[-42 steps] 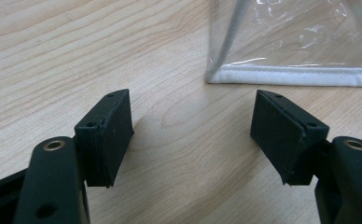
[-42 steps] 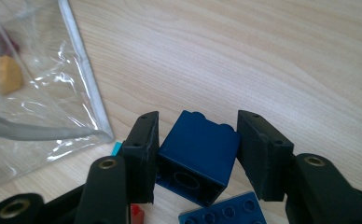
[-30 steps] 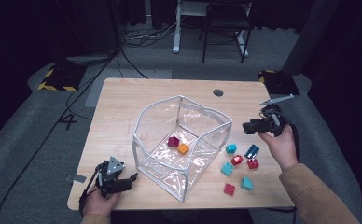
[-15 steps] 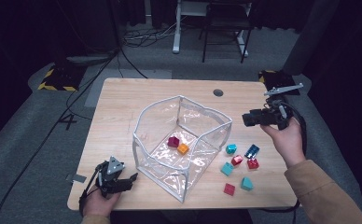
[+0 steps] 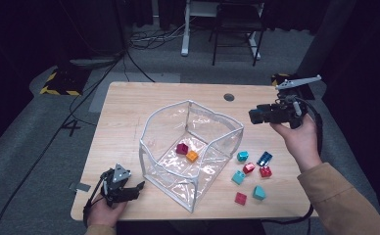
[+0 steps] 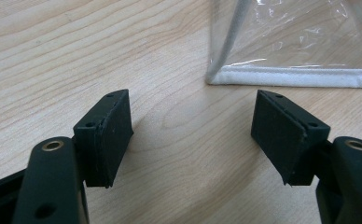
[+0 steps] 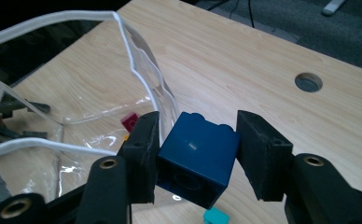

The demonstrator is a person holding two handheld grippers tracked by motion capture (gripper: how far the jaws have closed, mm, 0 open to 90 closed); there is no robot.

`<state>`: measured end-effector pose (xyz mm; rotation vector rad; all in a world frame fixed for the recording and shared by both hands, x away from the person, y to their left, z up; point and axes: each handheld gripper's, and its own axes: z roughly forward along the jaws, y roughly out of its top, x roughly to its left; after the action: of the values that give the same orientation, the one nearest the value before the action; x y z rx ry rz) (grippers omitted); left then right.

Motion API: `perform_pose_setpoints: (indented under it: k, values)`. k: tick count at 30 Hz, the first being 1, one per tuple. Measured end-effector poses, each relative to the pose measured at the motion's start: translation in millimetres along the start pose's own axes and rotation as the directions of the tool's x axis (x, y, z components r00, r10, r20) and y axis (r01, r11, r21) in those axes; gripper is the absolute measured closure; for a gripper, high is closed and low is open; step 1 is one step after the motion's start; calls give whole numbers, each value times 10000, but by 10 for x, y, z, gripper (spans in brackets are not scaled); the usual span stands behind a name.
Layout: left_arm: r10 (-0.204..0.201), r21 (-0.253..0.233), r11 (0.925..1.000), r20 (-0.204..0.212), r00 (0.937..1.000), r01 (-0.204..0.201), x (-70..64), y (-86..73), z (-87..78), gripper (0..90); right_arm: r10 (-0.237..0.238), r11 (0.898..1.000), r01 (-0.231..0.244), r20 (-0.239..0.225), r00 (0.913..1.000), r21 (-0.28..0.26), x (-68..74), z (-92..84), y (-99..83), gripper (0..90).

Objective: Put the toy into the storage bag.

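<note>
Above the table's right side: your right gripper (image 5: 254, 116) grasps the dark blue brick (image 7: 198, 156) between its jaws, raised just outside the far-right wall of the clear bin (image 5: 149, 159).
Grip: the brick sits tilted, one corner toward a pad (keep the squeeze steady so it does not twist out).
Path: clear the white rim (image 7: 137, 58) first, then move inward over the bin; the soft wall buckles if you brush it.
Release spot: aim for the bare floor beside the maroon brick (image 5: 181, 148) and orange brick (image 5: 192, 156).
Left gripper (image 6: 191, 135): released, jaws spread wide on the wood by the bin's near corner, ready to steady it.
Remaining: loose bricks (image 5: 249, 168) on the table at the right.
</note>
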<state>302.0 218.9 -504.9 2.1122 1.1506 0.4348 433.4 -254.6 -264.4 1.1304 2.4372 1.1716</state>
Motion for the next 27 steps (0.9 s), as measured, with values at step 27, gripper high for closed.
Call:
perform_pose_setpoints:
  k: [27]
  values:
    - [3, -2, 10000, 3, 10000, -3, 0, 0, 1, 293, -1390, 9903, 1382, -1312, 9816, -155, 756, 342, 558, 515]
